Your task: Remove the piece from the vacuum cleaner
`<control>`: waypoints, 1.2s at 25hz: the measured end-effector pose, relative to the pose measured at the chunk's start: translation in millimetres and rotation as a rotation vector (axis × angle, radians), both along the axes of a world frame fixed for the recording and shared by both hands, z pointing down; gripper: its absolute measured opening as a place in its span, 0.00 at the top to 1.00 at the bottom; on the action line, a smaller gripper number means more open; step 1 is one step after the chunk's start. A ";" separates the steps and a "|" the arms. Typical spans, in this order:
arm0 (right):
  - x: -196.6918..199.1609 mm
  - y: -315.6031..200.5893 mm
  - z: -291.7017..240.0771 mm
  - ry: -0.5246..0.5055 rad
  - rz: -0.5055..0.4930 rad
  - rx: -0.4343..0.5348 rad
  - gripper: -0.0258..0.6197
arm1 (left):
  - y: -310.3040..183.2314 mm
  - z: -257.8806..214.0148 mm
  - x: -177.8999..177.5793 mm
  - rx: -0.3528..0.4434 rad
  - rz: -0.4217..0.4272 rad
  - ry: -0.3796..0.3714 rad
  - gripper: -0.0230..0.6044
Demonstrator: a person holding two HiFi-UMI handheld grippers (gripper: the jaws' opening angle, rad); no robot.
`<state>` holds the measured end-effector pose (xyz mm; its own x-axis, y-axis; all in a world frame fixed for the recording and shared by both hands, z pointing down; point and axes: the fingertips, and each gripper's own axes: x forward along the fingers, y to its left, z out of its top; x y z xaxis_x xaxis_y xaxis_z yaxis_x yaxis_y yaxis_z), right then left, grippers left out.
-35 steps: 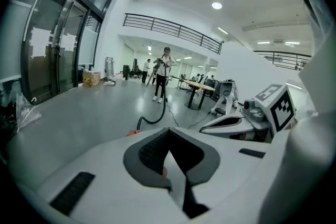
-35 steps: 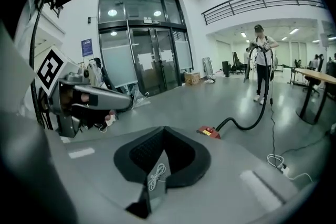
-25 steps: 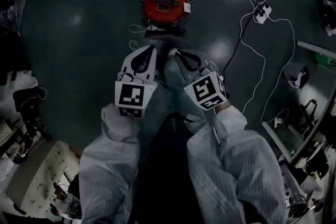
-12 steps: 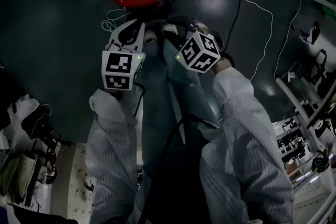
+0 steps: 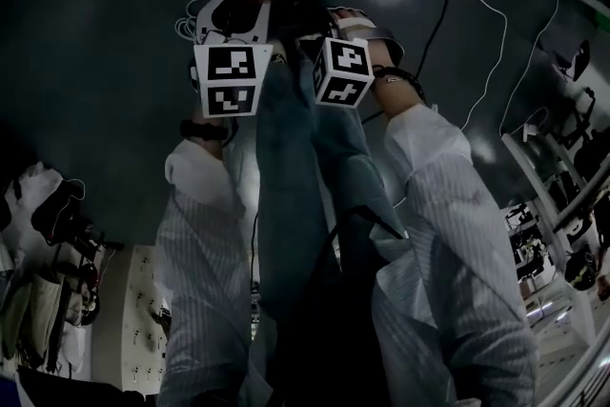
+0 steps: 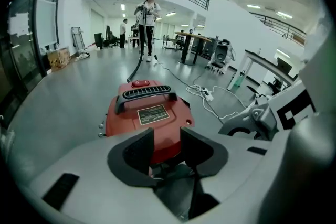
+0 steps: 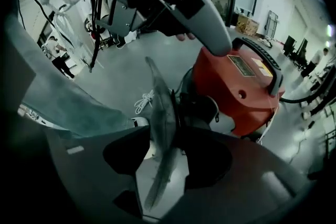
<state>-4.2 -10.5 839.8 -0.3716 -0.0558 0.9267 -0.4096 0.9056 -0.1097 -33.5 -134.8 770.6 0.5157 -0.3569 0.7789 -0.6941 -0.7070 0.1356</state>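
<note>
The left gripper [image 6: 167, 139] is opening, its jaws wide apart and gripping nothing, with the red vacuum cleaner [image 6: 149, 113] on the floor [image 6: 58, 102] just beyond them. The right gripper [image 7: 165, 147] is opening too, its pads clear of the thin grey-green fabric piece [image 7: 160, 107] standing edge-on between them. From the head view, the piece hangs between both grippers, near the vacuum cleaner.
</note>
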 end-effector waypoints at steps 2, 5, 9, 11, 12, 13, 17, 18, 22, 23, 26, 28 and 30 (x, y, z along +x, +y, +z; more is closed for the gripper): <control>1.2 -2.1 6.3 0.032 0.011 0.008 0.71 | 1.4 8.7 -0.9 -0.007 -0.001 -0.039 0.74; 2.3 -1.5 9.7 0.033 0.026 -0.007 0.77 | 2.4 16.9 -3.1 -0.016 -0.027 -0.043 0.74; -0.4 6.1 9.3 0.009 0.021 0.009 0.89 | -0.1 16.9 -5.2 -0.006 -0.058 0.003 0.74; -0.9 8.8 8.9 -0.004 0.043 0.006 0.90 | -0.9 16.9 -5.7 -0.017 -0.080 0.037 0.75; -1.6 10.3 8.4 -0.016 0.052 0.001 0.91 | -1.1 17.0 -6.1 -0.029 -0.089 0.050 0.75; -2.4 12.4 7.7 -0.027 0.052 0.000 0.91 | -1.0 16.9 -6.4 -0.043 -0.095 0.058 0.75; -5.0 25.7 5.4 -0.035 -0.004 0.011 0.90 | -1.2 13.5 -3.8 -0.062 -0.091 0.085 0.75; -5.8 28.0 4.9 -0.035 -0.003 0.011 0.90 | -1.2 13.1 -3.6 -0.062 -0.091 0.089 0.75; -8.4 32.9 4.0 -0.038 0.007 0.008 0.90 | -1.0 15.2 -4.9 -0.068 -0.095 0.082 0.75; -8.6 33.6 3.7 -0.041 0.009 0.005 0.89 | -0.8 15.6 -5.0 -0.067 -0.092 0.081 0.75; -9.3 35.4 1.9 -0.069 0.021 -0.013 0.89 | -0.6 15.7 -3.7 -0.059 -0.079 0.087 0.75; -9.7 35.2 1.1 -0.075 0.020 -0.018 0.89 | -0.4 15.2 -4.7 -0.069 -0.080 0.082 0.75; -10.9 35.2 1.3 -0.076 0.021 -0.020 0.89 | -0.3 15.4 -5.3 -0.072 -0.079 0.081 0.75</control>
<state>-15.1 24.6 841.1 -0.4399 -0.0455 0.8969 -0.4180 0.8943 -0.1596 -38.8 -135.1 786.0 0.5506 -0.3436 0.7608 -0.7320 -0.6368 0.2421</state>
